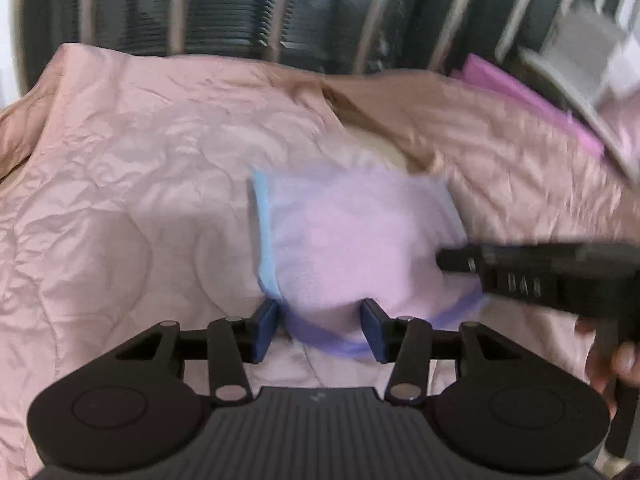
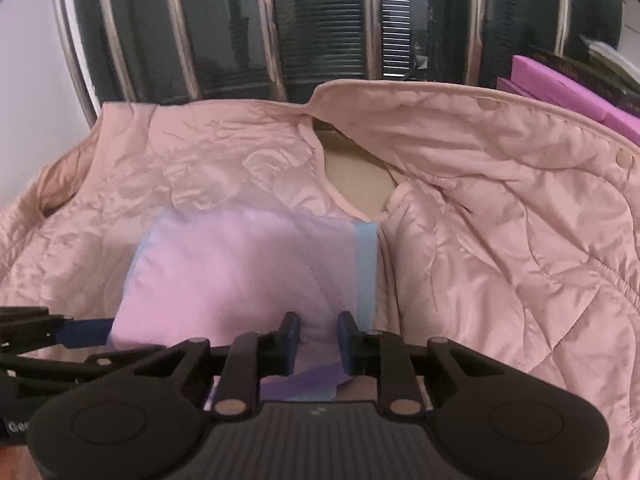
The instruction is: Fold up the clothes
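A small folded garment point(image 1: 352, 240) point(image 2: 240, 272), pale pink with light blue side bands and a purple hem, lies on a spread pink quilted jacket point(image 1: 140, 160) point(image 2: 500, 220). My left gripper point(image 1: 320, 328) is at the garment's near edge, jaws wide apart, with the purple hem lying between the blue pads untouched. My right gripper point(image 2: 319, 340) stands over the near right part of the garment, jaws narrowly apart with cloth in the gap. It enters the left wrist view from the right point(image 1: 444, 260). One of the left gripper's blue fingers point(image 2: 84, 332) shows at the garment's left edge.
A tan surface point(image 2: 356, 184) shows through the jacket's neck opening. Dark slatted panels with shiny metal bars point(image 2: 276, 40) rise behind the jacket. Purple boxes point(image 2: 560, 96) point(image 1: 528, 100) sit at the back right. A person's hand point(image 1: 616, 360) holds the right gripper.
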`<state>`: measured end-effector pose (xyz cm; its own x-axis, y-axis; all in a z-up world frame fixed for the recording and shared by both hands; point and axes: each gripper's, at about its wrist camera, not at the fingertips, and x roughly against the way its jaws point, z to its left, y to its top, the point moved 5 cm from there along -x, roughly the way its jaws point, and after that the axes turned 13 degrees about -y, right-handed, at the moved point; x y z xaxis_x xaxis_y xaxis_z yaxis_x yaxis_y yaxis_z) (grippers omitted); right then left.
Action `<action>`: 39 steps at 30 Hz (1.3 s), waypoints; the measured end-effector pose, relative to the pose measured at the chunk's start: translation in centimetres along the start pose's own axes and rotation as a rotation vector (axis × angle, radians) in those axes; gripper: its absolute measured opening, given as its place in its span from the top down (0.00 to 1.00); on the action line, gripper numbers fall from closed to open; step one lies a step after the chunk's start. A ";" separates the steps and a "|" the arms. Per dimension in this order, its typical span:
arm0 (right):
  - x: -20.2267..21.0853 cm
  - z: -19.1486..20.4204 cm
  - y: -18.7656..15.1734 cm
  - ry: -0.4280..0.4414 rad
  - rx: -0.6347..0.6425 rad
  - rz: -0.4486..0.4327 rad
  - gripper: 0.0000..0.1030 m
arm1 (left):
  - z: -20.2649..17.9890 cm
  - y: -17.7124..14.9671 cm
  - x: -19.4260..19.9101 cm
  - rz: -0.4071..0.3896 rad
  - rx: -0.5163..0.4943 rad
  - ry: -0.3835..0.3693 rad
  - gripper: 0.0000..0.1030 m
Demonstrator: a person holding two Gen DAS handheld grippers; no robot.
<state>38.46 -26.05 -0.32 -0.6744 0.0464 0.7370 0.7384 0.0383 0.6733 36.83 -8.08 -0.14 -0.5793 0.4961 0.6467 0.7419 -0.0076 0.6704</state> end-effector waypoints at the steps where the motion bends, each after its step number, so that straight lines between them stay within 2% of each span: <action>1: 0.5 0.0 0.2 -0.009 0.001 -0.005 0.80 | -0.2 0.6 1.2 -0.032 0.007 0.005 0.54; 3: 2.9 -0.2 1.2 -0.030 0.000 -0.069 0.78 | -1.2 1.6 4.3 -0.114 -0.009 0.017 0.53; 5: 6.5 -0.9 2.2 -0.050 -0.024 -0.163 0.67 | -3.0 2.2 8.1 -0.211 -0.045 0.021 0.41; 6: 8.4 -1.2 2.6 -0.061 -0.040 -0.210 0.57 | -3.6 2.2 9.4 -0.240 -0.054 0.010 0.30; 7: 10.6 -1.3 2.6 -0.070 -0.065 -0.263 0.46 | -4.3 2.0 10.9 -0.259 -0.061 0.000 0.25; 8: 12.6 -1.2 2.3 -0.070 -0.088 -0.308 0.42 | -4.9 1.6 12.1 -0.264 -0.069 0.006 0.25; 10: 16.2 -0.9 1.3 -0.057 -0.132 -0.382 0.21 | -5.6 0.5 14.2 -0.263 -0.092 0.072 0.23; 11: 17.4 -0.6 0.5 -0.045 -0.150 -0.394 0.18 | -6.0 -0.2 15.3 -0.265 -0.103 0.107 0.20; 13: 19.2 0.0 -1.2 -0.031 -0.170 -0.384 0.16 | -6.8 -2.4 17.3 -0.281 -0.114 0.166 0.07; 15: 21.1 1.0 -3.4 -0.039 -0.157 -0.365 0.16 | -7.5 -5.4 19.6 -0.289 -0.131 0.190 0.01; 17: 23.4 1.9 -5.8 -0.049 -0.131 -0.352 0.15 | -7.9 -8.1 21.7 -0.302 -0.138 0.210 0.00; 21: 27.9 4.0 -11.9 -0.059 -0.067 -0.354 0.06 | -8.8 -14.6 25.0 -0.319 -0.150 0.242 0.00; 24: 30.2 5.3 -16.5 -0.056 -0.049 -0.357 0.01 | -8.8 -18.8 26.1 -0.309 -0.129 0.228 0.00; 27: 30.3 6.1 -20.5 -0.025 -0.062 -0.322 0.00 | -7.8 -22.1 25.8 -0.260 -0.081 0.220 0.00; 33: 28.3 6.6 -26.6 -0.052 -0.095 -0.165 0.00 | -6.8 -26.1 25.8 -0.224 -0.142 0.335 0.00; 35: 28.6 6.3 -28.4 -0.030 -0.106 -0.120 0.00 | -6.8 -26.9 26.3 -0.229 -0.158 0.352 0.00; 38: 30.4 4.9 -30.8 0.066 -0.175 -0.154 0.00 | -6.4 -27.7 26.7 -0.242 -0.148 0.353 0.00; 39: 30.3 4.6 -31.1 0.056 -0.184 -0.163 0.00 | -6.2 -27.9 26.6 -0.244 -0.139 0.358 0.00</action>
<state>-4.94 -21.23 0.83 -0.7871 -0.0014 0.6168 0.6107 -0.1418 0.7791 -1.36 -0.08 0.64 -0.8302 0.1662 0.5322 0.5308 -0.0566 0.8456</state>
